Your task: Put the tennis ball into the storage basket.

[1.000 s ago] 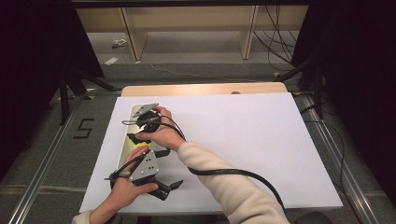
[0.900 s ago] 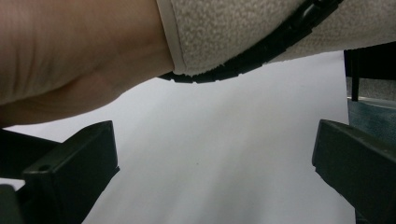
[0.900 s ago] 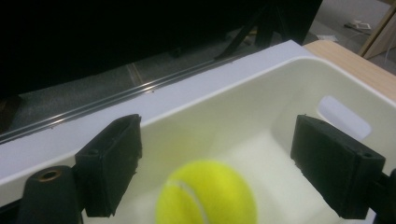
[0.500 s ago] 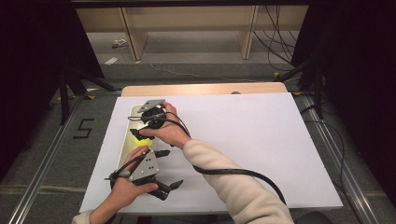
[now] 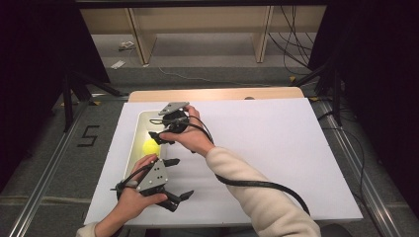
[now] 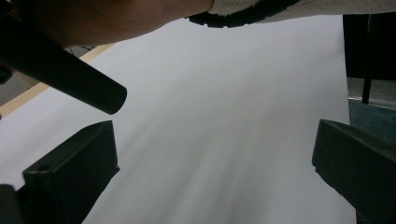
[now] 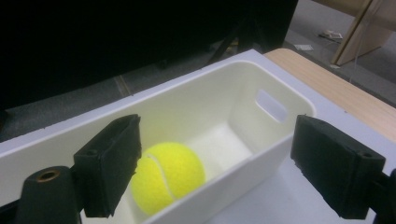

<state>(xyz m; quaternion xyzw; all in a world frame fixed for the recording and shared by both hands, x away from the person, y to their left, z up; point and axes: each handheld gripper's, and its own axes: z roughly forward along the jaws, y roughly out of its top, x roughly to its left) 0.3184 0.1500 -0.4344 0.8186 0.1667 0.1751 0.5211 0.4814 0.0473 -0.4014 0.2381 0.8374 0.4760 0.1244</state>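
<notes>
Right now, from my remote seat, the biggest thing I see is the desk (image 5: pixel 276 94), a wooden top mostly covered by a white board (image 5: pixel 276 153) that takes up nearly all the working area. Along the board's left part sits a long white bin (image 5: pixel 140 129) with a handle cut-out in its end wall, and inside it, on the bin floor, lies a yellow tennis ball (image 5: pixel 149 146); in the right gripper view the ball (image 7: pixel 167 175) rests close to the near wall of the bin (image 7: pixel 233 88). My right gripper (image 5: pixel 160 138) hangs above the bin just over the ball, held in a hand whose cream sleeve (image 5: pixel 257 192) reaches across the board; its jaws are released, standing apart with nothing pressed between them, and they have just been opening a little before easing back. The ball shows beside the left jaw in that view, but I see no contact. My left gripper (image 5: pixel 179 197) sits near the front edge of the board, just beside the bin's near end, jaws spread wide and empty over bare white board (image 6: pixel 224 140).
</notes>
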